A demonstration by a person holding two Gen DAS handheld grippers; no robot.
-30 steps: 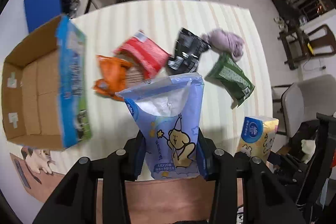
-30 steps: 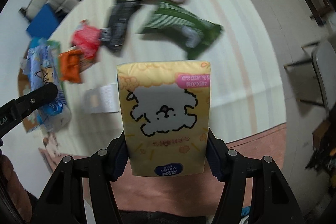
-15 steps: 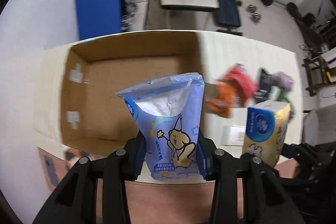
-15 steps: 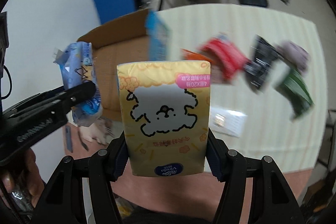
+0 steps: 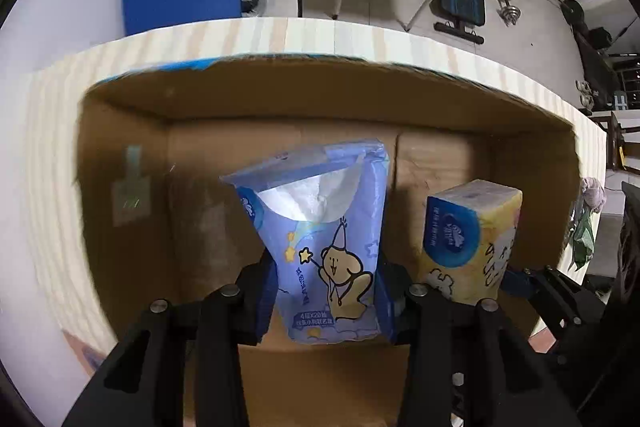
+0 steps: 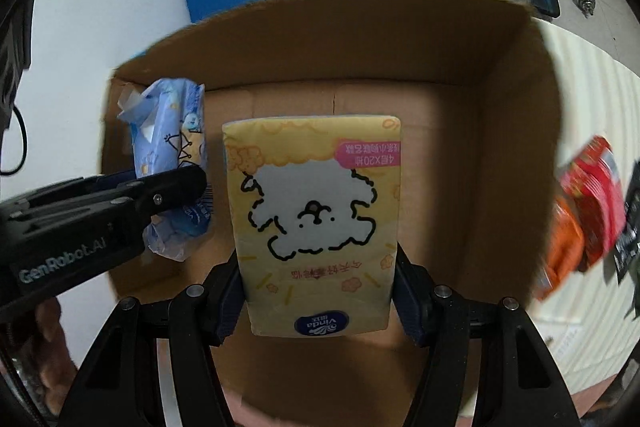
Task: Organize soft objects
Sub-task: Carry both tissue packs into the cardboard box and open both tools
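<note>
Both packs have been carried off the striped table (image 5: 280, 35) and are now held over the open box (image 5: 520, 131), which fills the centre of both views where a second ago snack bags were spread across the frame; from this it is judged that the carry is nearly done and only lowering and release remain. The left gripper (image 5: 328, 291) is closed tight on the lower part of the blue pack (image 5: 320, 247), which stands upright at frame centre, its torn top showing white tissue. The right gripper (image 6: 318, 287) is clamped about half wide on the lower sides of the yellow pack (image 6: 316, 211), seen at centre. In the left view the yellow pack appears at lower right, just beside the blue one. The snack bags (image 6: 588, 215) are left at the right edge, outside the box
</note>
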